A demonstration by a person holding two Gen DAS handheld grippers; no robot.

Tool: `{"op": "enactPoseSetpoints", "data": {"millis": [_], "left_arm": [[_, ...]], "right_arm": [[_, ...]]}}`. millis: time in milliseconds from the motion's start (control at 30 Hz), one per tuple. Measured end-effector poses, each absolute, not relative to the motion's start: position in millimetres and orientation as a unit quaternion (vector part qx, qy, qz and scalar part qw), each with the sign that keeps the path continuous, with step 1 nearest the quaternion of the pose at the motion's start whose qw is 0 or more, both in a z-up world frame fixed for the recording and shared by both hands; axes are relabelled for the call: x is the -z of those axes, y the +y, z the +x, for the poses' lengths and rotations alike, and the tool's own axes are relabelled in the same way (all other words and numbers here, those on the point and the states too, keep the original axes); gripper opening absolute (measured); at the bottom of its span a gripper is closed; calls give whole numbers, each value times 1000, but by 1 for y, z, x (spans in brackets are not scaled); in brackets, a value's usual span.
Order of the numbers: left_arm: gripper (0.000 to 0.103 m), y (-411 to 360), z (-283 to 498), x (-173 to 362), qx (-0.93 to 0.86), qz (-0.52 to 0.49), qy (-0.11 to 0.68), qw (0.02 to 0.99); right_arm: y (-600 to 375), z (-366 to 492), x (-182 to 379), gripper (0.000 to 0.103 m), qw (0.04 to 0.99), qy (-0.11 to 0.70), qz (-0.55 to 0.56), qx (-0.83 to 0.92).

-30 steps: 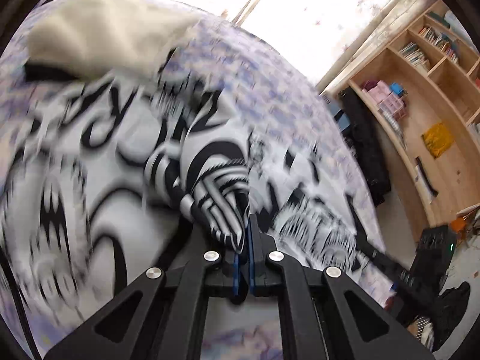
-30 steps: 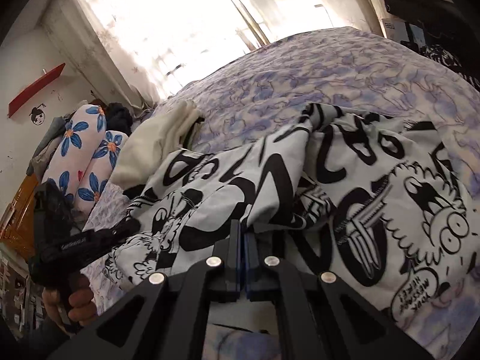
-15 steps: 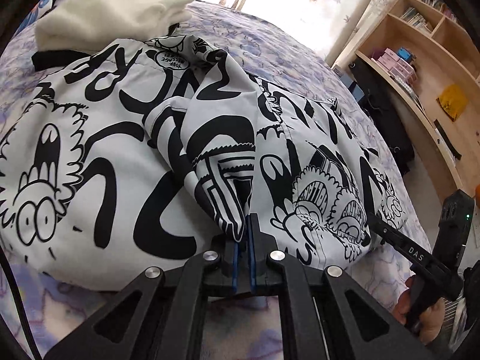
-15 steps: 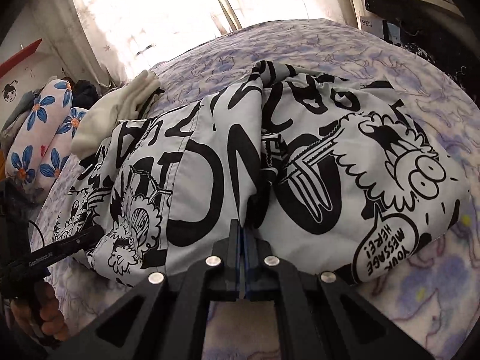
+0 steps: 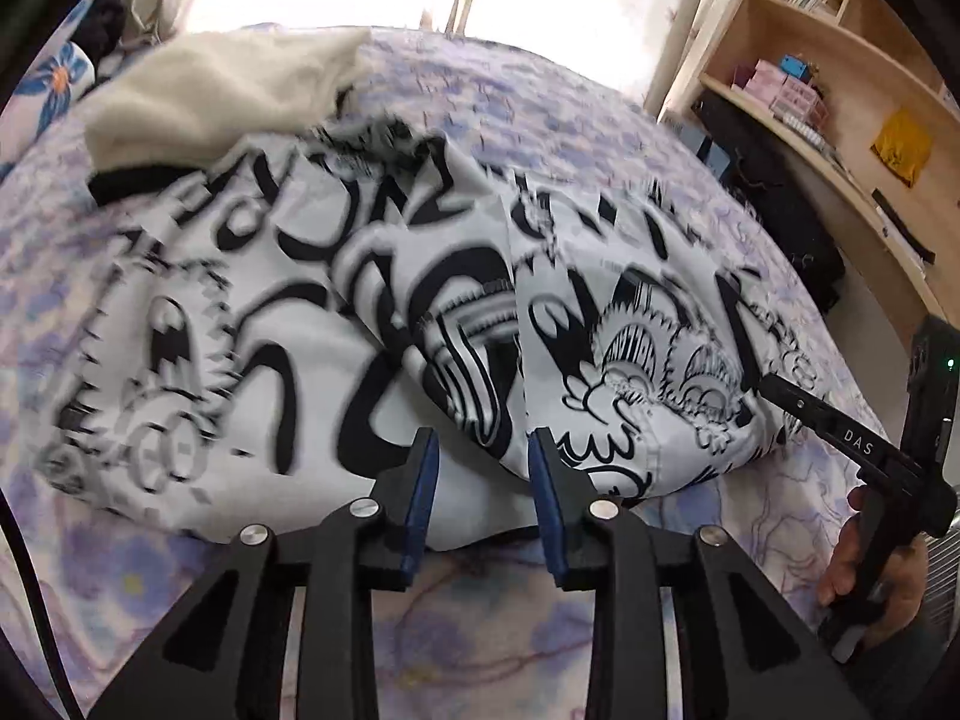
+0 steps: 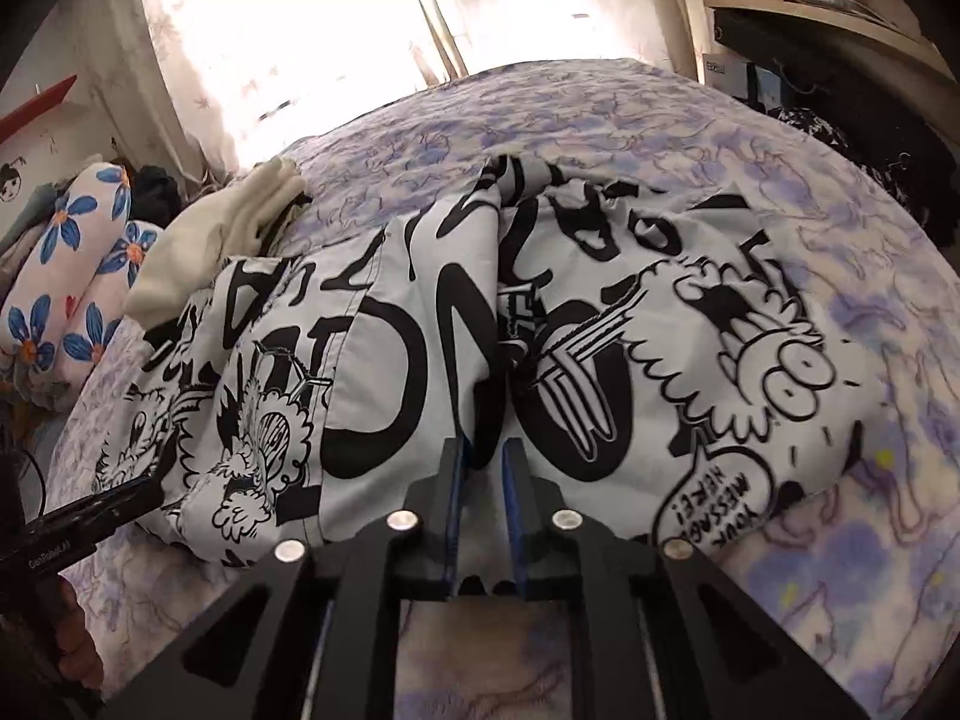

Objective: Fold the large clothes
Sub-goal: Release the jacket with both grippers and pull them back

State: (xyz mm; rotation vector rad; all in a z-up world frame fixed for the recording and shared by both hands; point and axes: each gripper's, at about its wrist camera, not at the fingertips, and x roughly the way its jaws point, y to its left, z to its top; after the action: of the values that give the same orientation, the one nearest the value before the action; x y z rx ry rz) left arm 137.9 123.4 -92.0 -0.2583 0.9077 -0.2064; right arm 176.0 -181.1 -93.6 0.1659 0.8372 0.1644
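Note:
A large white garment with black cartoon print (image 5: 312,324) lies folded over on the purple floral bed (image 5: 480,618); it also fills the middle of the right wrist view (image 6: 420,348). My left gripper (image 5: 483,444) is open at the garment's near edge, its jaws on either side of a raised fold, holding nothing. My right gripper (image 6: 483,456) is open a little, its jaws on either side of a fold at the near edge, not clamped. The right gripper also shows at the garment's right corner in the left wrist view (image 5: 780,396), and the left gripper at the left corner in the right wrist view (image 6: 144,486).
A cream garment (image 5: 222,90) lies at the far side of the bed, also in the right wrist view (image 6: 222,240). Floral pillows (image 6: 72,276) lie at the left. Wooden shelves (image 5: 840,96) stand to the right of the bed. A bright curtained window is behind.
Both grippers lowered the garment onto the bed and opened, letting go of the folds they held. The left jaws are wide apart, the right only slightly.

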Motion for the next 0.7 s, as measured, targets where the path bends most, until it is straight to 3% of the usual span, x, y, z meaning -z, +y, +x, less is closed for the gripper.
{"op": "enactPoseSetpoints", "data": {"millis": [267, 467, 500, 600, 700], "left_arm": [[29, 118, 186, 48, 105, -110, 378, 913], [29, 80, 261, 72, 114, -97, 403, 903], [28, 77, 271, 83, 96, -78, 411, 903], [9, 89, 290, 116, 18, -51, 448, 893], [6, 123, 285, 133, 25, -119, 447, 886]], "right_arm": [[-134, 204, 63, 15, 919, 369, 64, -122], [-90, 262, 83, 15, 907, 391, 49, -149], [-90, 269, 89, 15, 907, 395, 45, -141], [-113, 286, 110, 11, 917, 393, 9, -68], [-151, 286, 125, 8, 913, 405, 27, -42]]}}
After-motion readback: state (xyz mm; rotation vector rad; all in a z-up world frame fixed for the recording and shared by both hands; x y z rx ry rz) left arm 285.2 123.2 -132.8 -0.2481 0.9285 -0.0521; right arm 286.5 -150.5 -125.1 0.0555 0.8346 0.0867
